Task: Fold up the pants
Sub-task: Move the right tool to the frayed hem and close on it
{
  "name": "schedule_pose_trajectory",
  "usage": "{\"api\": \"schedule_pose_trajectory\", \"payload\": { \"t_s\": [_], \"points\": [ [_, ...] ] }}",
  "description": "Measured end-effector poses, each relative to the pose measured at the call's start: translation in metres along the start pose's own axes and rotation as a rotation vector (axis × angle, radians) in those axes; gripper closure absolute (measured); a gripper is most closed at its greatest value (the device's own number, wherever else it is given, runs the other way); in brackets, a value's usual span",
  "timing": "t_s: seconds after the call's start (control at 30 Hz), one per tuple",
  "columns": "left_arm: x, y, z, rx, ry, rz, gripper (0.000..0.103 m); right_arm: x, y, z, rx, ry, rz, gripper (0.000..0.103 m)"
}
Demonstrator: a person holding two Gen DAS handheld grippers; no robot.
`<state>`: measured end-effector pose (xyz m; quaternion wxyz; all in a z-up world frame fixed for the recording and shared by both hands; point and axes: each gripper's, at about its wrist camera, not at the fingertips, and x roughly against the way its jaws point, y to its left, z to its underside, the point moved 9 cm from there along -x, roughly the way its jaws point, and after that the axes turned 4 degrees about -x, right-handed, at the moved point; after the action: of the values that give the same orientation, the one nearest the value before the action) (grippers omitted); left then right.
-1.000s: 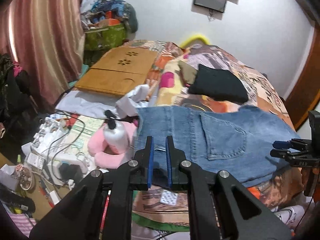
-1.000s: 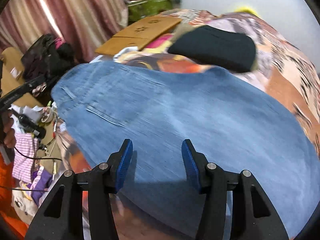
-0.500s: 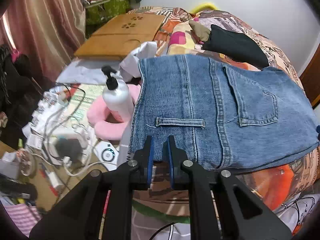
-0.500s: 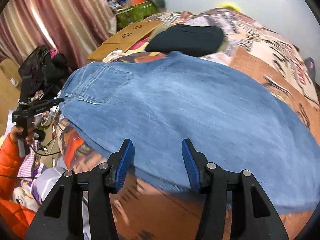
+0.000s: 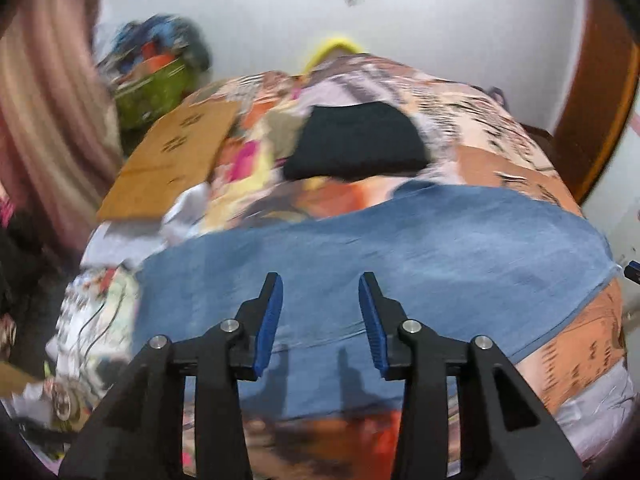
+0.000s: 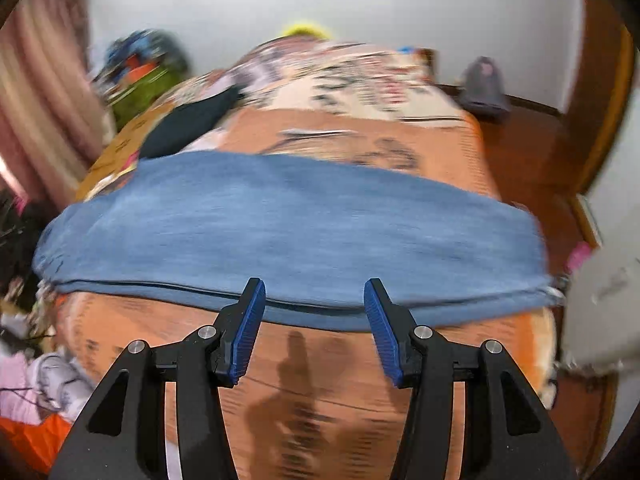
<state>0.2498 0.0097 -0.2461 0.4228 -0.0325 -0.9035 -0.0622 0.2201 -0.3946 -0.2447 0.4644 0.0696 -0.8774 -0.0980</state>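
I see the jeans [image 6: 296, 232] lying crosswise on the bed [image 6: 360, 368], long axis side to side, just ahead of both tongs: left tongs [image 5: 320, 320] opening, right tongs [image 6: 314, 328] opening, both empty.

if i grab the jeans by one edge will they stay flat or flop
Probably flop: the jeans lie limp, draped over the curve of the bedspread. They look like thick denim in doubled layers, so likely fairly heavy and slow to slide. One grip would probably let the rest sag.

Motion blur smears the jeans [image 5: 400, 248] and bedspread print [image 6: 360, 380]; both views cut the bed off.
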Motion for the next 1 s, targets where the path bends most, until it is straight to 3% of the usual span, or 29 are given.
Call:
{"api": "schedule_pose_trajectory", "payload": {
  "t_s": [0.1,0.27,0.4,0.57,0.63,0.77,1.0],
  "points": [
    [-0.012,-0.051,-0.023,-0.044,0.002,0.071,0.056,0.012,-0.046,0.004,-0.050,-0.035,0.069,0.046],
    [-0.040,-0.151,-0.049,-0.157,0.030,0.192,0.055,0.026,-0.099,0.012,-0.163,-0.064,0.105,0.045],
    [-0.065,-0.221,-0.047,-0.247,0.088,0.272,0.055,0.028,-0.133,0.021,-0.293,-0.074,0.087,0.044],
    [-0.096,-0.282,-0.029,-0.305,0.187,0.322,0.054,0.015,-0.149,0.027,-0.360,-0.058,0.072,0.044],
    [-0.097,-0.293,-0.032,-0.321,0.160,0.303,0.052,0.011,-0.156,0.030,-0.376,-0.053,0.063,0.044],
    [-0.101,-0.308,-0.034,-0.288,0.179,0.320,0.051,-0.005,-0.165,0.033,-0.442,-0.035,0.015,0.044],
    [-0.105,-0.324,-0.035,-0.320,0.171,0.280,0.049,-0.033,-0.178,0.033,-0.554,-0.031,-0.043,0.044]
  ]
}}
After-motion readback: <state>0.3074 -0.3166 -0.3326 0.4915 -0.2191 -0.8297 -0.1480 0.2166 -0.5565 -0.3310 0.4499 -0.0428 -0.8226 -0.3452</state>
